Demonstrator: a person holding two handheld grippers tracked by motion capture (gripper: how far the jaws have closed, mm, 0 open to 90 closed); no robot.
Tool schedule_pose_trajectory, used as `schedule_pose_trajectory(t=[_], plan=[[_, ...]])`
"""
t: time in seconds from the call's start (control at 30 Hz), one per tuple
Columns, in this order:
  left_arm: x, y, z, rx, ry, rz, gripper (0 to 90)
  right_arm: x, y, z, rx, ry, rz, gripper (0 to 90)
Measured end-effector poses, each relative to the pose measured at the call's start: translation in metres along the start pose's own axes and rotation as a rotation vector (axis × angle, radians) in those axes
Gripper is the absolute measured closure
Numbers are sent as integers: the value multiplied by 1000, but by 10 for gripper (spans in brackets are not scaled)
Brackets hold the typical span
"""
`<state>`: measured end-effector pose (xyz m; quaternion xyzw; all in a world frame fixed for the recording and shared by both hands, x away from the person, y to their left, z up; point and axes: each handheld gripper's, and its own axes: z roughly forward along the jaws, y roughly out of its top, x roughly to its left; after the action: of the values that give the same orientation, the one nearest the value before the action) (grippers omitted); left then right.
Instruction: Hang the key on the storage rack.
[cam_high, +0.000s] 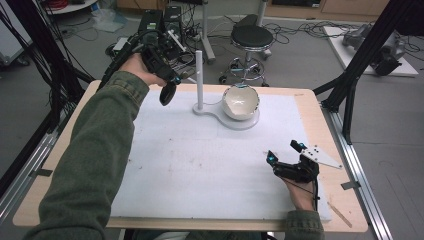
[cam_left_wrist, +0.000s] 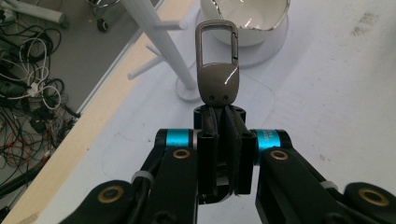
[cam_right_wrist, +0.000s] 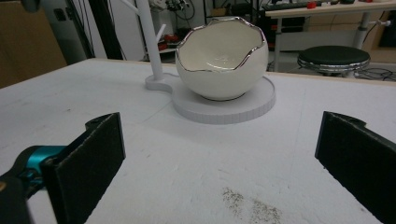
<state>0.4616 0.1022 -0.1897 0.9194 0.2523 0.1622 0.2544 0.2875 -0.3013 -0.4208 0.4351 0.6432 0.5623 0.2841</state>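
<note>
Clip (cam_left_wrist: 217, 65) in my left gripper (cam_left_wrist: 219, 140), stand (cam_left_wrist: 156, 42) just ahead
Fingers closed on its tab, loop pointing forward at the pegs; my right gripper (cam_high: 285, 155) rests open, farther off

Your left gripper's (cam_left_wrist: 219, 140) jaws hide the lower end of the brown metal key fob with a carabiner clip (cam_left_wrist: 218, 74). The white eggshell-shaped bowl (cam_left_wrist: 243, 21) is cut off at the left gripper view's top edge.

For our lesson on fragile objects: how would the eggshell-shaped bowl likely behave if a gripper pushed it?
The eggshell-shaped bowl looks glazed ceramic, so probably stiff, slippery and chip-prone along its jagged rim. Its rounded underside on the flat white stand suggests it might rock or slide.
</note>
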Motion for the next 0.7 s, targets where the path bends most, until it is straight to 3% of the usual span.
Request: schedule_pose_trajectory(t=[0.1,0.5,0.7], plan=[[-1,4,8,12,24,9,836,0,0,0,1,0,-2,5],[-2,10,34,27,39,25,834,0,0,-1,-11,8,3,5],[3,13,46,22,42,8,833,0,0,0,-5,10,-1,5]])
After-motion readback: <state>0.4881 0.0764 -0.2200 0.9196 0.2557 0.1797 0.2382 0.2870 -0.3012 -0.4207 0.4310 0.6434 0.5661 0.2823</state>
